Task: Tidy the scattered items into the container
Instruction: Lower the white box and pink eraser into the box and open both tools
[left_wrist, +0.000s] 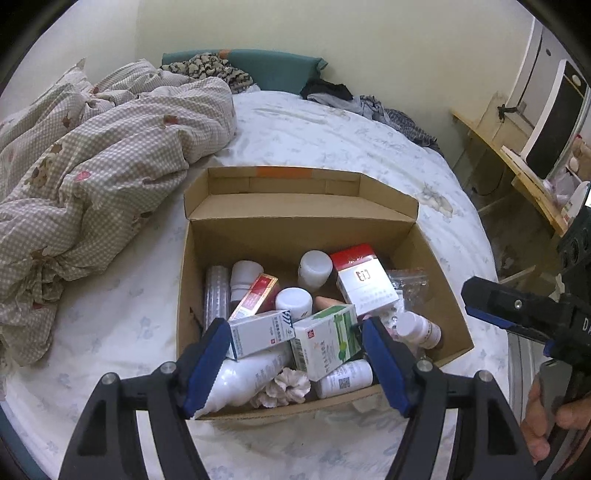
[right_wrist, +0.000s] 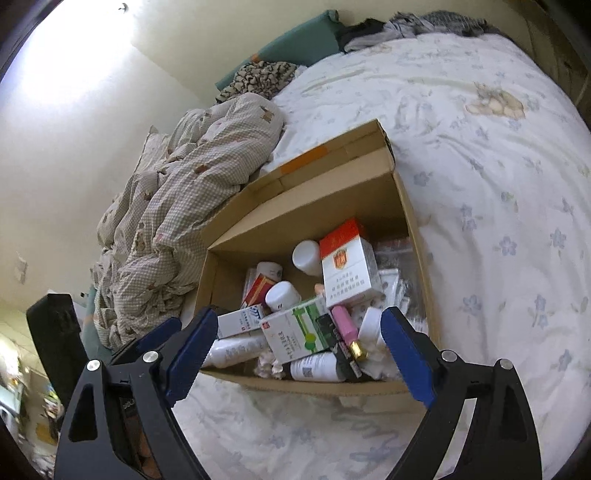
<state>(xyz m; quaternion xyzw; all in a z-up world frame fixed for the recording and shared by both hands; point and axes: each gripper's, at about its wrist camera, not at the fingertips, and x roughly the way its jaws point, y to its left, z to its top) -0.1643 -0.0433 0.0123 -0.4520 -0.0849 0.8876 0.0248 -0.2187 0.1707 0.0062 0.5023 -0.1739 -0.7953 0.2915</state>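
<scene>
Just beyond both spread, empty claws, left claw (left_wrist: 295, 363) and right claw (right_wrist: 301, 350), sits the cardboard box (left_wrist: 207, 236), already full; neither is nearer.

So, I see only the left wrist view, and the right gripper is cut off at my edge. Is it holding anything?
Observer: No. In the right wrist view the right gripper is open, with nothing between its pads. It points into the brown cardboard box.
Operator: Is there any item in the box that I cannot see well?
Observer: Yes. A pink tube with a gold cap lies right of the white and green carton, with a flat black pack between them.
</scene>
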